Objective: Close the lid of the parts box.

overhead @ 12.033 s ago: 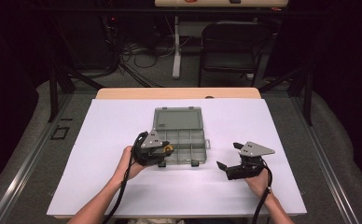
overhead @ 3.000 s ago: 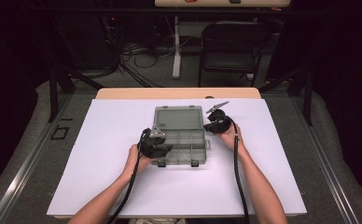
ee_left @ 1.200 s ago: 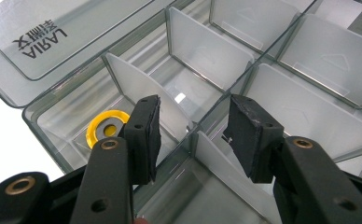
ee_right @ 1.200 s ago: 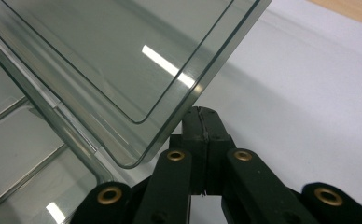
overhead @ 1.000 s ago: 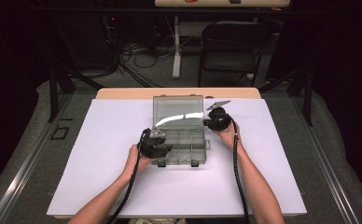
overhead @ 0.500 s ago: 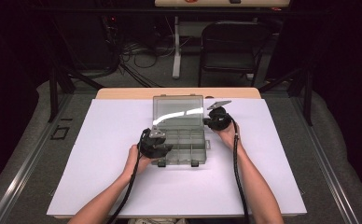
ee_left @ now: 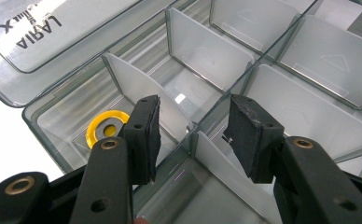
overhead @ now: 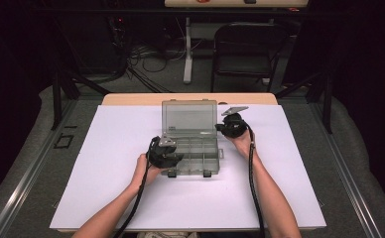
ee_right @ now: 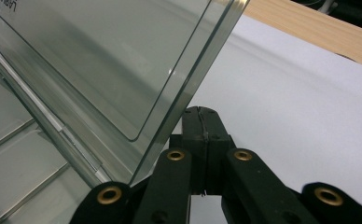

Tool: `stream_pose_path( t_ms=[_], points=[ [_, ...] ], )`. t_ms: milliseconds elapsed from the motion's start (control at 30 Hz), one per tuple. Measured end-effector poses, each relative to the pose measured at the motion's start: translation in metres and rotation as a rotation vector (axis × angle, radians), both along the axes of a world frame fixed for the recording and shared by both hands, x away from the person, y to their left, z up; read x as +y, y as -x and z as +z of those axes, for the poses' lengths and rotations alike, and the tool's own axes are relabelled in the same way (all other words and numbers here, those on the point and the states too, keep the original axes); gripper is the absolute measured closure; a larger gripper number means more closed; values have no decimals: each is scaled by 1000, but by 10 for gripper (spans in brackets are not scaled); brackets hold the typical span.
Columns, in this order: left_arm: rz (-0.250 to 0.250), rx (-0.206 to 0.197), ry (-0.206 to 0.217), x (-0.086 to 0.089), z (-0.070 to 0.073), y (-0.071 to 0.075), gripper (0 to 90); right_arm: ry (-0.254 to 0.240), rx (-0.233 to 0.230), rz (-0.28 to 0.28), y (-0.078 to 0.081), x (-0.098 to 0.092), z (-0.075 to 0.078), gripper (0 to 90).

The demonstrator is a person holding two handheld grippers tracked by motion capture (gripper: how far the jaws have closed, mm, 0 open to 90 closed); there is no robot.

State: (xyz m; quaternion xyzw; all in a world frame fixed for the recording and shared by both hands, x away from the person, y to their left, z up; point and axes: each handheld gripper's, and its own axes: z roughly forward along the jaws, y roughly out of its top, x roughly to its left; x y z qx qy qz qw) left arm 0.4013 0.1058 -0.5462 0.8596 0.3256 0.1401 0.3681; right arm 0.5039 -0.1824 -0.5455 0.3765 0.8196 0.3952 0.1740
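White table (overhead: 106,188), left tongs (ee_left: 193,135) apart over organizer box (overhead: 193,156), right tongs (ee_right: 202,135) together beside raised lid (ee_right: 123,60).

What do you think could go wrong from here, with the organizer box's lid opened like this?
The lid stands open with the shut right gripper beside its edge, not clamped on it; if that support slips, the lid might drop shut. The left gripper has open jaws straddling a divider of the box, so a push could jam or shift the box. The yellow ring lies close to one jaw and may get knocked.
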Motion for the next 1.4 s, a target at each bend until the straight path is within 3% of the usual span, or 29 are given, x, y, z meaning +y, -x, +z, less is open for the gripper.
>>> stream_pose_path(
  t_ms=[533, 1400],
  points=[
    [6, 2, 0, 0, 0, 0, 544, -43, -35, 5, 2, -3, 6, 900],
    [6, 16, 5, 1, 1, -1, 534, -66, -95, 23, 6, -4, 17, 900]
  ],
)
